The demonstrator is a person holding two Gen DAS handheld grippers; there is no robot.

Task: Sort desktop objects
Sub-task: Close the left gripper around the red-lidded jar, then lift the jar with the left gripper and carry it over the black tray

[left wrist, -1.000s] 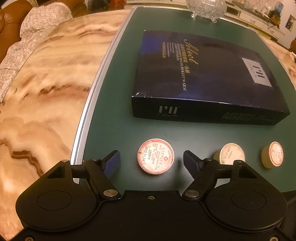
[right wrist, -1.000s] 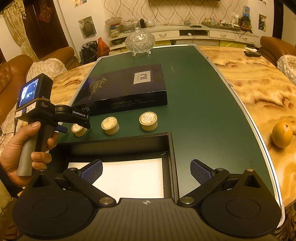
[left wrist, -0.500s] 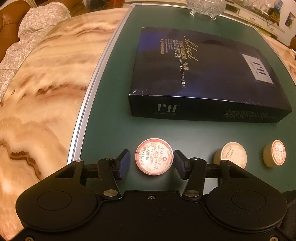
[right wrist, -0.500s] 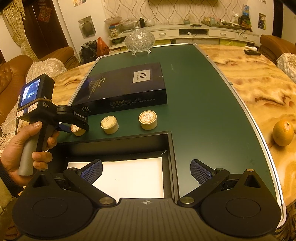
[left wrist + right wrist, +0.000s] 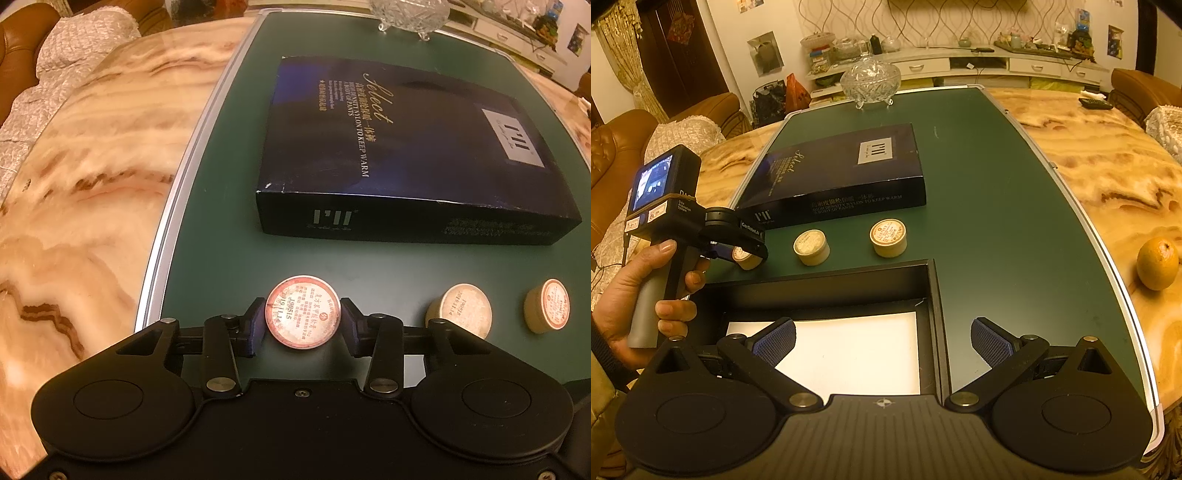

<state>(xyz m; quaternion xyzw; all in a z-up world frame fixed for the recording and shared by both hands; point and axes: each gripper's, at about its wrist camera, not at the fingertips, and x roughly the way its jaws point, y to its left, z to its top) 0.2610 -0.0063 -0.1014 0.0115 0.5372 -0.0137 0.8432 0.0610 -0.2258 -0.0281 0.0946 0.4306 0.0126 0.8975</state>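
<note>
Down at the near left of the green mat [image 5: 1015, 206], the left tool [image 5: 303, 320] tilts steeply toward the desk [image 5: 92, 184], its two blue pads pressed against either side of a small round tin [image 5: 303, 317] with a red-printed lid. From the right wrist view that same tin [image 5: 746, 256] is mostly hidden behind the tool head, and the person's left hand [image 5: 639, 295] wraps the grey handle from below, thumb along its side and fingers curled round the front. Relative to the gripped tin, two more tins sit in a row to its right: a pale-lidded tin [image 5: 461, 310] next, then a red-lidded tin [image 5: 548, 306] beyond it. Just behind the gripped tin lies a flat dark blue box [image 5: 406, 155], and further back a cut-glass bowl [image 5: 870, 82] stands at the mat's far end. In front of the gripped tin is an open black tray [image 5: 934, 295] with a white lining. The right tool [image 5: 882, 341] hangs over that tray, angled downward, its jaws spread wide with nothing between them. An orange [image 5: 1157, 263] rests on the marble, far right of the tin.
</note>
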